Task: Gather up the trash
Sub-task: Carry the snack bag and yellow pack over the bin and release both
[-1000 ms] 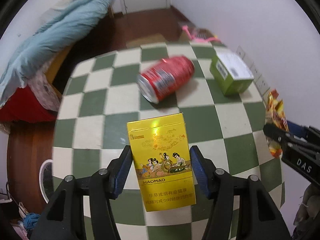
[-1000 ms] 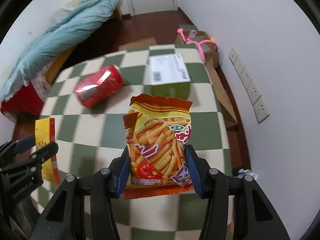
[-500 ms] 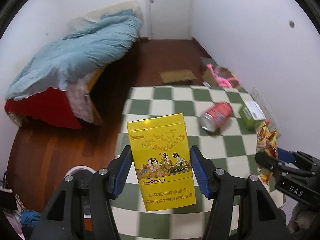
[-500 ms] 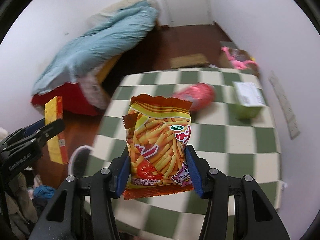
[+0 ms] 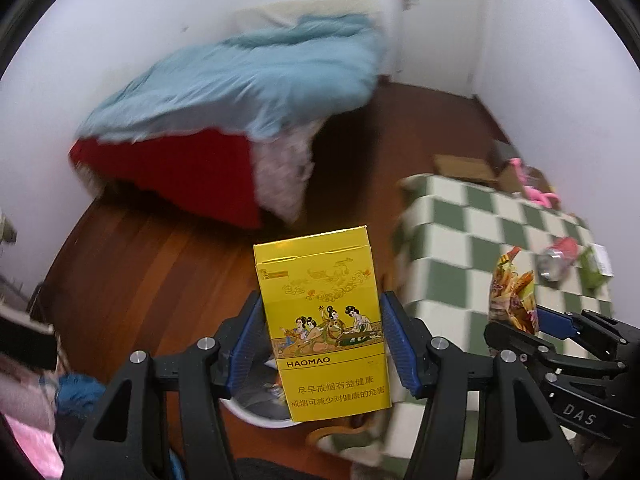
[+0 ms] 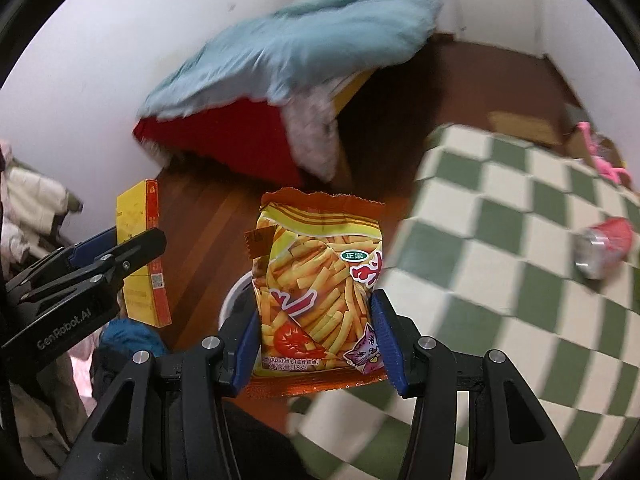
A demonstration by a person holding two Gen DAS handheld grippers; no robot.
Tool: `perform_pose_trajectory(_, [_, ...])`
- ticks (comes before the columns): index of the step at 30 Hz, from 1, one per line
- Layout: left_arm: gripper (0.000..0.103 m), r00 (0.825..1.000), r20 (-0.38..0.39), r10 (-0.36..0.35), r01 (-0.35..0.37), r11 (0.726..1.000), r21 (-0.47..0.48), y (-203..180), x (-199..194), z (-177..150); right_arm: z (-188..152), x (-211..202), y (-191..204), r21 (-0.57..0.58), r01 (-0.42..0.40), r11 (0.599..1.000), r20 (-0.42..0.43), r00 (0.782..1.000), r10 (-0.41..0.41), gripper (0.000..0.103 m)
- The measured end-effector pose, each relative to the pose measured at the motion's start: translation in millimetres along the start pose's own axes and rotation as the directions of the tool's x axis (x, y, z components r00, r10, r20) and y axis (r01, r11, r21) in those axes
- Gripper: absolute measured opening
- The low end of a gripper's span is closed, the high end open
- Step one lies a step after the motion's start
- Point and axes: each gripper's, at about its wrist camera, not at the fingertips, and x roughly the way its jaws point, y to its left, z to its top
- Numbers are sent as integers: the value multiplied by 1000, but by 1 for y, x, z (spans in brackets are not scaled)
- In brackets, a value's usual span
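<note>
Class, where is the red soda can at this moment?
In both wrist views the red soda can lies on its side at far right on the checkered table, beside the green box.

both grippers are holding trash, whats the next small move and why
Probably lower both a little toward the white bin on the floor before letting go. The left gripper grips the yellow cigarette pack and the right gripper the snack bag, both already off the checkered table with the bin's rim just behind them.

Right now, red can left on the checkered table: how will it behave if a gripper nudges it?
The red can lies on its side on the checkered table, so a nudge would probably roll it. It is likely empty, so light and easily dented. Smooth metal may slip between the fingers.
</note>
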Motion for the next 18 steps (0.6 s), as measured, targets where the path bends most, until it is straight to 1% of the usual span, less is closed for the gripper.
perform_pose_trajectory(4, [55,997,-74,37,-42,997,-70,49,36,-16,0,62,31,-20,-15,1000,-88,996,13,54])
perform_pose_trajectory(8, [55,986,-166,31,-55,988,-144,92,78,-35,-6,134,51,-22,-23,999,-201,980,18,54])
perform_pose_trajectory(12, [55,962,-273,-24,-40,973,-228,130,130,-60,-15,198,64,-21,-12,1000,-304,953,5,54])
perform_pose_trajectory(15, [55,941,-332,-68,-26,962,-272,143,162,-76,-22,229,65,-22,5,1000,-350,937,-12,54])
perform_pose_trajectory(18, [56,920,-378,-105,-15,954,-301,149,185,-89,-27,256,61,-17,25,1000,-390,921,-29,54])
